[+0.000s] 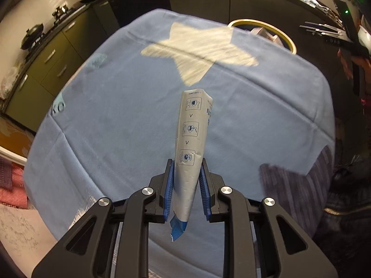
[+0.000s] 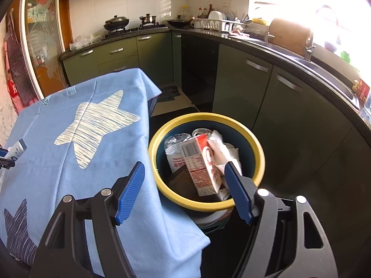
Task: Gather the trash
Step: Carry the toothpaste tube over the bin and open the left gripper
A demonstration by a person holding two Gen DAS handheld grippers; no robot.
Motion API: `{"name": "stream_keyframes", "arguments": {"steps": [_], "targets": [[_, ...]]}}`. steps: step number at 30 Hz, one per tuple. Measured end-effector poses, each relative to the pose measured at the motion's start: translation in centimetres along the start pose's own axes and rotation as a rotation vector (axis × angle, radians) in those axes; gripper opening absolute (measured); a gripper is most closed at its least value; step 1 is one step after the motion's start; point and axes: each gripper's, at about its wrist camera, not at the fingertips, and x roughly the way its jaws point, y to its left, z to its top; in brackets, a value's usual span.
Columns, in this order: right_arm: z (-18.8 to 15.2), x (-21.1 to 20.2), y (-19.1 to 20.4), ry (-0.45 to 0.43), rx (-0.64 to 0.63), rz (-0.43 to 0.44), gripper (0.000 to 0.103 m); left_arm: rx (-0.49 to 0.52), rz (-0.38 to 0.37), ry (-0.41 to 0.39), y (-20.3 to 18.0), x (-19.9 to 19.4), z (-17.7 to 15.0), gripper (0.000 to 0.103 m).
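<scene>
My left gripper [image 1: 187,170] is shut on a long grey sachet wrapper [image 1: 191,136] with printed pictograms, held above the blue star tablecloth [image 1: 116,115]. The wrapper's end also shows at the left edge of the right wrist view [image 2: 16,150]. My right gripper [image 2: 185,180] is open and empty, above the near rim of the yellow-rimmed bin [image 2: 162,185] beside the table. In the bin lie a red-and-white carton [image 2: 200,164], a plastic bottle [image 2: 174,148], white paper [image 2: 227,153] and a dark tray [image 2: 180,183]. The bin's rim shows beyond the table's far edge in the left wrist view [image 1: 287,39].
The tablecloth [image 2: 81,150] hangs over the table's edge next to the bin. Green kitchen cabinets [image 2: 243,88] and a dark counter [image 2: 278,48] curve behind the bin. A stove with pans [image 2: 116,23] stands at the back. The right gripper shows at the right edge of the left wrist view [image 1: 347,44].
</scene>
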Motion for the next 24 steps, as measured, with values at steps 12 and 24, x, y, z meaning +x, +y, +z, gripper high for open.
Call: {"name": "stream_keyframes", "arguments": {"steps": [12, 24], "targets": [[-3.5, -4.2, -9.3, -0.07, 0.226, -0.095, 0.071, 0.102, -0.199, -0.088, -11.7, -1.1, 14.9, 0.022], [-6.7, -3.4, -14.5, -0.045, 0.339, -0.093, 0.071, -0.137, -0.362, -0.002, -20.3, 10.8, 32.1, 0.022]]}}
